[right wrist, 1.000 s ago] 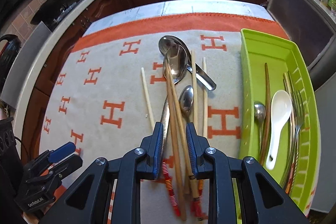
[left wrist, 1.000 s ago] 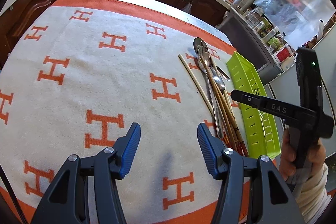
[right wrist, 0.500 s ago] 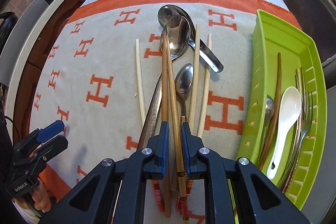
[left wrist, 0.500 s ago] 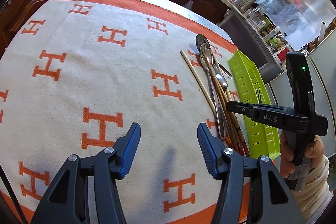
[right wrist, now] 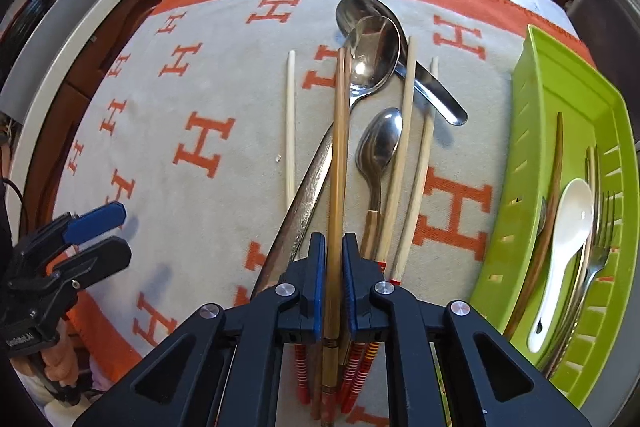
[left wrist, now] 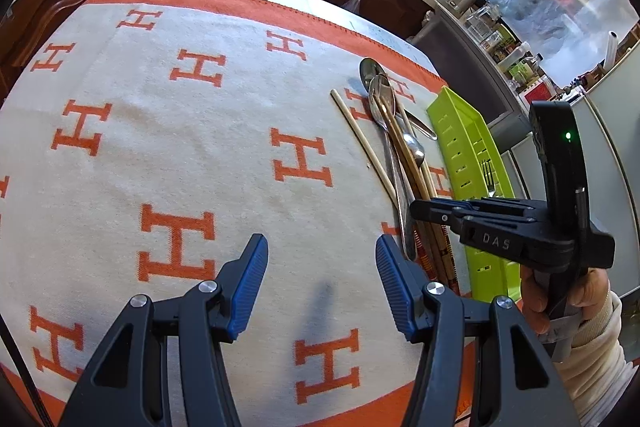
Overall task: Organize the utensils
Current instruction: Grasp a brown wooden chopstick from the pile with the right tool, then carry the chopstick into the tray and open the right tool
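Nearest to me, my right gripper (right wrist: 333,283) has its blue ribbed jaws clamped on a brown chopstick (right wrist: 338,155), gripping it low on the shaft, just above the banded end; I cannot tell whether a second stick is caught with it. So I judge the step in hand is the pick-up from the loose pile, and the next move calls for lifting the stick clear of its neighbours without dragging them, then carrying it right to the green tray (right wrist: 532,131). My left gripper (left wrist: 320,283) hangs over bare cloth with its jaws spread wide, holding nothing. Around the gripped stick lie smooth, slender things: pale wooden chopsticks (right wrist: 400,155), a small steel spoon (right wrist: 380,143) with a wooden handle, and beyond them two large polished serving spoons (right wrist: 372,47), bowls overlapping. They rest on a soft, napped cream blanket (right wrist: 208,99) with orange H marks and an orange border, spread over the surface. The slotted plastic tray to the right already holds a white spoon (right wrist: 568,223), forks and a dark stick.
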{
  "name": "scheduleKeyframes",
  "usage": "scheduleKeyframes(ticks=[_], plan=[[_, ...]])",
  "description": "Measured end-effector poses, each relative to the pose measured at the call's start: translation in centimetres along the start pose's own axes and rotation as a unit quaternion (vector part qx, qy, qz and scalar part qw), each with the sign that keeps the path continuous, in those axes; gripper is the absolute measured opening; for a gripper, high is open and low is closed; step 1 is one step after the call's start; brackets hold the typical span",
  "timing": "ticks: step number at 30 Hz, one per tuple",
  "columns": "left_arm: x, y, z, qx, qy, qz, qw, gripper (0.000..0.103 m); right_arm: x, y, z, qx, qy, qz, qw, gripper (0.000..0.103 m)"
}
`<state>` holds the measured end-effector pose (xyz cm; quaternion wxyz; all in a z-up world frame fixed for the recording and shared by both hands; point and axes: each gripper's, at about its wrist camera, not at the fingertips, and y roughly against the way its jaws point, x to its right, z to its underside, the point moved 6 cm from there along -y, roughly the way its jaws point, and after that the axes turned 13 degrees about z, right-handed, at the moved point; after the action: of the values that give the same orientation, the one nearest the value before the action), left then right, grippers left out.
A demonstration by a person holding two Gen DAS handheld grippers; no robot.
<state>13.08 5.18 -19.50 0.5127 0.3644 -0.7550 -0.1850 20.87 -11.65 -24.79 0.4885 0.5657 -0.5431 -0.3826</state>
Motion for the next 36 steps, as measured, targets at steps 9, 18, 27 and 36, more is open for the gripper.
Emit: scheduleKeyframes(ticks=[9, 18, 27, 36], plan=[[0.5, -0.5, -0.1, -0.011, -0.005, -0.003, 0.9999, 0.054, 2.1, 1.3, 0.3, 0.021, -0.070, -0.073, 0.995, 0.007], [2.3, -1.1, 0.1, -0.024, -0.024, -0.010, 0.9994, 0.054, 4.7, 4.9, 1.1, 0.049, -0.130, -0.124, 0.983, 0.006], [4.0, -1.7, 0.3, -0.038, -0.046, -0.019, 0.9981, 0.054, 12.5, 11.9, 3.8, 0.109, -0.208, -0.129, 0.963, 0.006], [5.2, -2.7, 0.2, -0.048, -0.052, -0.025, 0.9971, 0.054, 19.8, 11.7, 6.7, 0.092, -0.244, -0.016, 0.965, 0.006]])
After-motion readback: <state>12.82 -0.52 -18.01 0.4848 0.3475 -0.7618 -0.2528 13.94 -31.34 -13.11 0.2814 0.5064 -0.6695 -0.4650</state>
